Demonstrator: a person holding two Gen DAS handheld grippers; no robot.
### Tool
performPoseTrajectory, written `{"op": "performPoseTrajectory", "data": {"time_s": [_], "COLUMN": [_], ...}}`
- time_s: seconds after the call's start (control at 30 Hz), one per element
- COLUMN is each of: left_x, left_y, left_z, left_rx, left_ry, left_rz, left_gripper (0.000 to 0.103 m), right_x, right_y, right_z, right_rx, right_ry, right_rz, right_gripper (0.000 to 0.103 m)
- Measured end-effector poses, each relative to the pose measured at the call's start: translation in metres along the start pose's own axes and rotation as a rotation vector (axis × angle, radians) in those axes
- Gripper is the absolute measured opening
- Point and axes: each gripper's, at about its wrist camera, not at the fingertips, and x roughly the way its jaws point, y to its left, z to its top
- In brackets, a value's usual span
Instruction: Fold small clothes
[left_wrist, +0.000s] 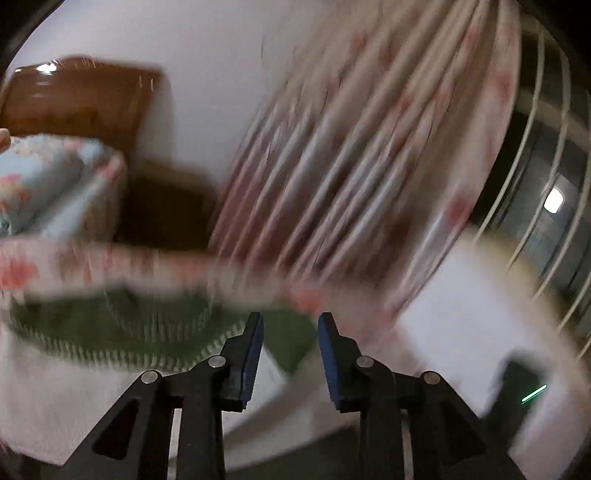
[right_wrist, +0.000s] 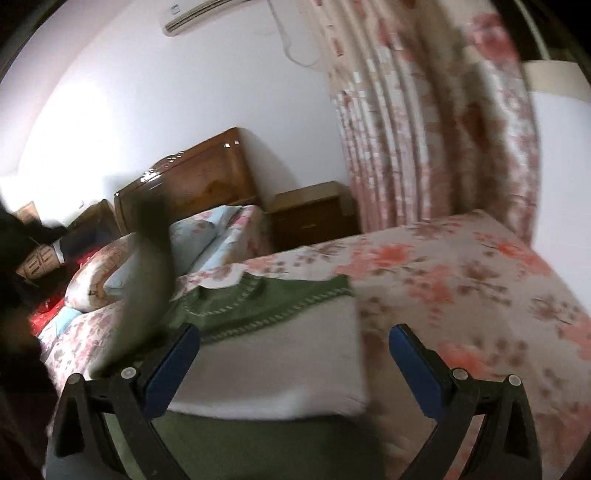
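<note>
The green knitted garment (right_wrist: 258, 302) lies flat on a pale cloth (right_wrist: 295, 369) on the flowered bed (right_wrist: 461, 280), in the middle of the right wrist frame. Below it, the right gripper (right_wrist: 293, 354) stands wide apart, grasping nothing. The left gripper (left_wrist: 290, 339) is parted narrowly and empty, with the blurred garment just beyond its tips.

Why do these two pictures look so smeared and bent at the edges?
Left wrist view: heavy motion blur streaks the curtain and green garment; only the left gripper stays sharp. Right wrist view: milder blur, glare on the headboard. Both are fisheye, with dark curved corners.
</note>
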Motion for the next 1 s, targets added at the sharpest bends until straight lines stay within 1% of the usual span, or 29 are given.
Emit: {"op": "performPoseTrajectory", "data": {"time_s": [0.03, 0.07, 0.13, 0.17, 0.2, 0.23, 0.27, 0.3, 0.37, 0.43, 0.47, 0.5, 0.53, 0.57, 0.6, 0.63, 0.7, 0.77, 0.83, 0.9, 1.0], "left_x": [0.005, 0.003, -0.020, -0.036, -0.054, -0.068, -0.076, -0.090, -0.111, -0.132, -0.140, -0.144, -0.144, -0.140, -0.137, -0.133, -0.119, -0.103, -0.089, -0.085, -0.085], "left_y": [0.004, 0.010, 0.031, 0.045, 0.066, 0.081, 0.094, 0.115, 0.143, 0.175, 0.185, 0.195, 0.198, 0.195, 0.191, 0.184, 0.166, 0.158, 0.160, 0.167, 0.171], "left_z": [-0.008, -0.016, -0.030, -0.034, -0.040, -0.043, -0.046, -0.051, -0.055, -0.060, -0.060, -0.060, -0.062, -0.063, -0.066, -0.069, -0.075, -0.082, -0.087, -0.091, -0.092], "left_rx": [-0.007, -0.017, -0.043, -0.062, -0.086, -0.100, -0.108, -0.120, -0.166, -0.259, -0.294, -0.309, -0.301, -0.281, -0.251, -0.212, -0.126, -0.061, -0.061, -0.084, -0.096], "left_ry": [0.021, 0.024, -0.013, -0.044, -0.079, -0.095, -0.099, -0.096, -0.105, -0.143, -0.153, -0.144, -0.127, -0.110, -0.096, -0.083, -0.049, 0.001, 0.027, 0.032, 0.036], "left_rz": [0.013, 0.016, 0.046, 0.075, 0.124, 0.175, 0.222, 0.282, 0.343, 0.407, 0.456, 0.513, 0.536, 0.542, 0.527, 0.502, 0.476, 0.488, 0.503, 0.526, 0.517], "left_gripper": [0.030, 0.030, 0.031, 0.031, 0.034, 0.035, 0.035, 0.035, 0.035, 0.035, 0.035, 0.035, 0.035, 0.035, 0.035, 0.036, 0.037, 0.037, 0.037, 0.039, 0.044], "right_x": [-0.004, -0.008, -0.013, -0.013, -0.010, -0.007, -0.002, 0.005, 0.024, 0.032, 0.035, 0.036, 0.036, 0.038, 0.042, 0.051, 0.060, 0.067, 0.070, 0.075, 0.089], "right_y": [-0.005, -0.012, -0.025, -0.031, -0.037, -0.042, -0.044, -0.043, -0.031, -0.007, 0.013, 0.030, 0.052, 0.065, 0.072, 0.070, 0.055, 0.031, 0.012, 0.001, 0.001], "right_z": [-0.001, -0.002, -0.006, -0.008, -0.010, -0.012, -0.014, -0.015, -0.016, -0.012, -0.008, -0.005, -0.002, 0.001, 0.004, 0.006, 0.003, -0.005, -0.015, -0.019, -0.018], "right_rx": [0.002, 0.008, 0.025, 0.040, 0.070, 0.093, 0.124, 0.148, 0.170, 0.148, 0.108, 0.066, 0.001, -0.032, -0.039, -0.009, 0.043, 0.101, 0.161, 0.192, 0.152], "right_ry": [0.008, 0.021, 0.035, 0.043, 0.058, 0.068, 0.084, 0.104, 0.164, 0.187, 0.191, 0.194, 0.192, 0.190, 0.197, 0.223, 0.262, 0.305, 0.339, 0.340, 0.330], "right_rz": [-0.010, -0.020, -0.018, -0.011, 0.005, 0.021, 0.051, 0.082, 0.135, 0.191, 0.239, 0.265, 0.262, 0.247, 0.249, 0.239, 0.182, 0.134, 0.128, 0.165, 0.163], "right_gripper": [0.103, 0.103, 0.103, 0.103, 0.103, 0.103, 0.103, 0.103, 0.103, 0.103, 0.103, 0.103, 0.103, 0.103, 0.103, 0.103, 0.103, 0.103, 0.103, 0.103, 0.103]}}
